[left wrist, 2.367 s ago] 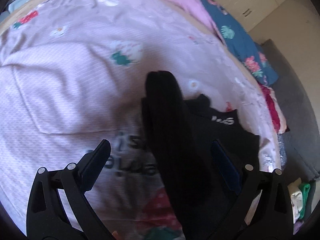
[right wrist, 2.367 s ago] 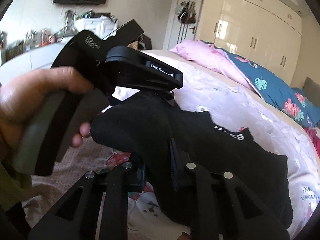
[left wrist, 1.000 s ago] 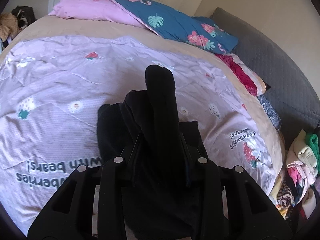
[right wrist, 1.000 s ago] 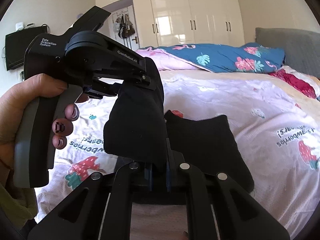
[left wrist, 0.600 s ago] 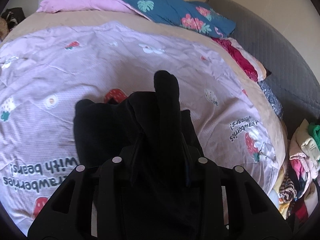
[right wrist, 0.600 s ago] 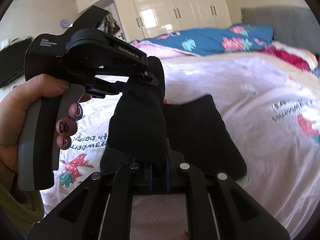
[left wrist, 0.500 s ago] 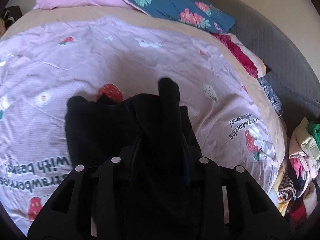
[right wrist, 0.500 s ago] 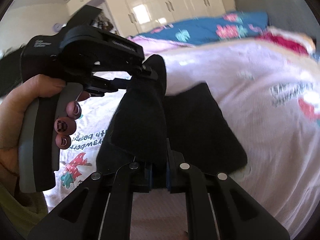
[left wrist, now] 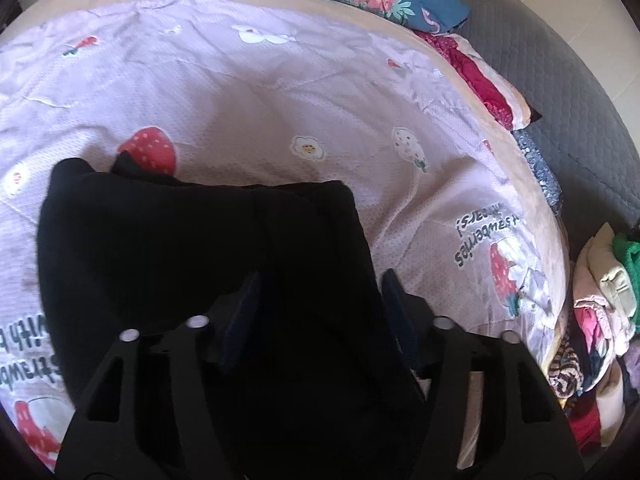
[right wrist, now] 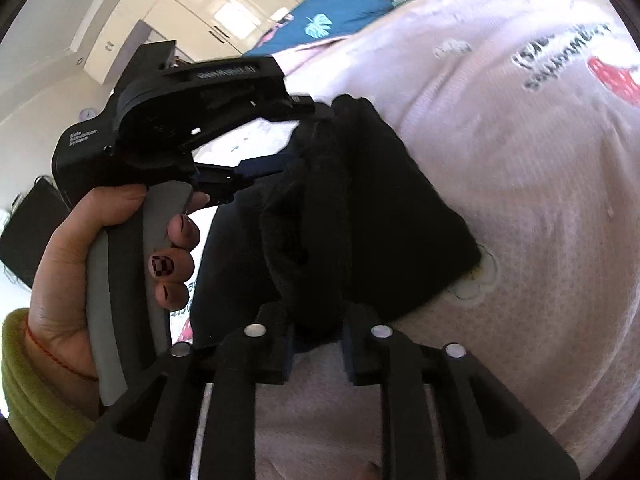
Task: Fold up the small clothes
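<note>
Between parted left fingers: black garment.

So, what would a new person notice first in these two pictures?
First, the black garment lying on the pink strawberry bedspread, low in the middle of both views. Then the left tool, its jaws just opened and apart over the cloth, held by a hand at the left of the right view. A pile of clothes lies at the bed's right edge.

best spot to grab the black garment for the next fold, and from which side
Probably the far edge of the black garment, where it ends in a straight hem on the pink quilt. Come from above and beyond that edge with the left tongs, now open over it. The cloth lies flat there, so one pinch should lift the layers together.
</note>
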### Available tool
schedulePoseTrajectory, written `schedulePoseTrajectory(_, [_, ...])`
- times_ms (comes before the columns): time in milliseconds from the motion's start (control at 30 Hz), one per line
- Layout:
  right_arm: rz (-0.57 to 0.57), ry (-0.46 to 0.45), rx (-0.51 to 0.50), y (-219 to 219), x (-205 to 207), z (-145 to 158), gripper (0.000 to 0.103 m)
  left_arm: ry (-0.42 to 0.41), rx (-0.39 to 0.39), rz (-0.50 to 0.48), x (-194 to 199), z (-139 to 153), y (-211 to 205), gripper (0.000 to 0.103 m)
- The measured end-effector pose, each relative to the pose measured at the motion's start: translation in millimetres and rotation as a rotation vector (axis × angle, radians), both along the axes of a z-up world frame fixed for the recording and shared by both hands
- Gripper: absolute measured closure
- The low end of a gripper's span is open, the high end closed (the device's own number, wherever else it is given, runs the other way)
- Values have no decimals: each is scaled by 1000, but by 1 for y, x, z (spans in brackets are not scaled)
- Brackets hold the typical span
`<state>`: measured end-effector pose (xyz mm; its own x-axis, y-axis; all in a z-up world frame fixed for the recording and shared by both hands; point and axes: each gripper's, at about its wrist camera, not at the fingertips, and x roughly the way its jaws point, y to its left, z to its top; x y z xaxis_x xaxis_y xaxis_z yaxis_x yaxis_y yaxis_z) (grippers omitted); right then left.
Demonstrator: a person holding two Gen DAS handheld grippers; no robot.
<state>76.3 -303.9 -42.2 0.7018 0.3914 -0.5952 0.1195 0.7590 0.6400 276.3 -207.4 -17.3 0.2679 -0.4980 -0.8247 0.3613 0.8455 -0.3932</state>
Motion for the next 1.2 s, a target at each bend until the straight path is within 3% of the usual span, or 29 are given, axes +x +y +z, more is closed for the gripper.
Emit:
schedulePoseTrajectory(100, [7, 18, 18, -4, -4, -2, 71, 4, -34, -21, 0, -2, -4, 28])
schedulePoseTrajectory(200, [56, 27, 42, -8, -4, 0, 54, -6, -85, -19, -2, 3, 2, 28])
schedulePoseTrajectory(267, [63, 25, 33, -12, -7, 7, 37, -20, -145, -3, -6, 12, 17, 27])
schedulePoseTrajectory(400, [30, -46, -37, -32, -15, 39, 35, -96, -156, 43, -16, 30, 52, 26])
schedulePoseTrajectory(533, [94, -95, -135, -37, 16, 67, 35, -163, -87, 117, -29, 32, 88, 26])
schedulePoseTrajectory(667, [168, -13, -214, -35, 80, 70, 34, -206, 13, 154, -46, 17, 107, 26])
schedulePoseTrajectory(833, [216, 134, -260, -29, 136, 53, 34, -191, 48, 152, -55, 0, 116, 26])
schedulePoseTrajectory(900, [238, 170, -230, -26, 152, 43, 36, -192, 57, 145, -57, -3, 118, 26])
schedulePoseTrajectory(933, [243, 182, -226, -22, 151, 38, 43, -192, 58, 141, -57, -4, 117, 26])
schedulePoseTrajectory(967, [246, 188, -231, -22, 153, 36, 56, -191, 63, 136, -58, -5, 116, 26])
schedulePoseTrajectory(1000, [263, 187, -247, -17, 155, 34, 61, -190, 66, 128, -59, -7, 115, 26])
schedulePoseTrajectory(1067, [271, 173, -295, -7, 161, 33, 87, -198, 76, 119, -62, -7, 112, 26])
schedulePoseTrajectory(1200, [331, 71, -372, 10, 161, 51, 92, -210, 92, 98, -64, -3, 107, 26])
